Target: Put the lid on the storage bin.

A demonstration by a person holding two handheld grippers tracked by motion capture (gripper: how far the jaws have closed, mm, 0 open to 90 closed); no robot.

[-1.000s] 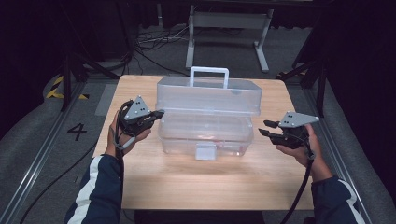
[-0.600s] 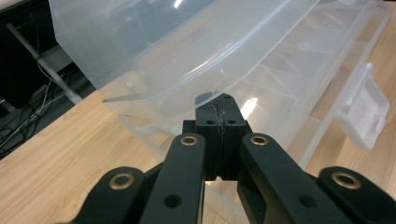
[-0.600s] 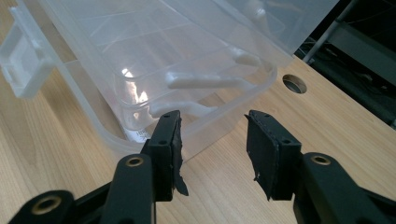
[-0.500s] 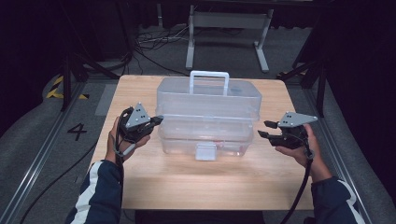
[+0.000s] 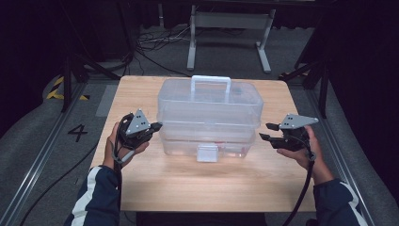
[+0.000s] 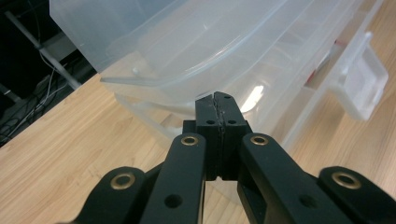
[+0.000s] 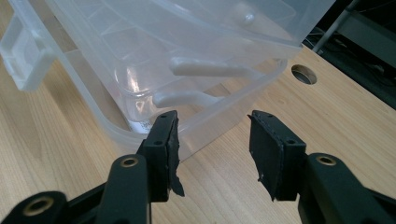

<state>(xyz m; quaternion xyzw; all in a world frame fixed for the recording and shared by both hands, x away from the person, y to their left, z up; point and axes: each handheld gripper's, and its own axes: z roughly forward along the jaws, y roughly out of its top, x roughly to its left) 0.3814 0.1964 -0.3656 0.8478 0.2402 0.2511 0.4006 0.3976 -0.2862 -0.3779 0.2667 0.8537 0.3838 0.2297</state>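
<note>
At the table's left side, my left gripper [image 5: 157, 126] is sitting clenched, jaws pressed together just beside the clear plastic box [image 5: 209, 106]. The box, with its white handle and front latch, is standing mid-table. My right gripper [image 5: 264, 132] is hovering released near its other end.

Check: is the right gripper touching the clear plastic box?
Apart. In the right gripper view, the right gripper is open, with bare table between its pads and the box.
</note>
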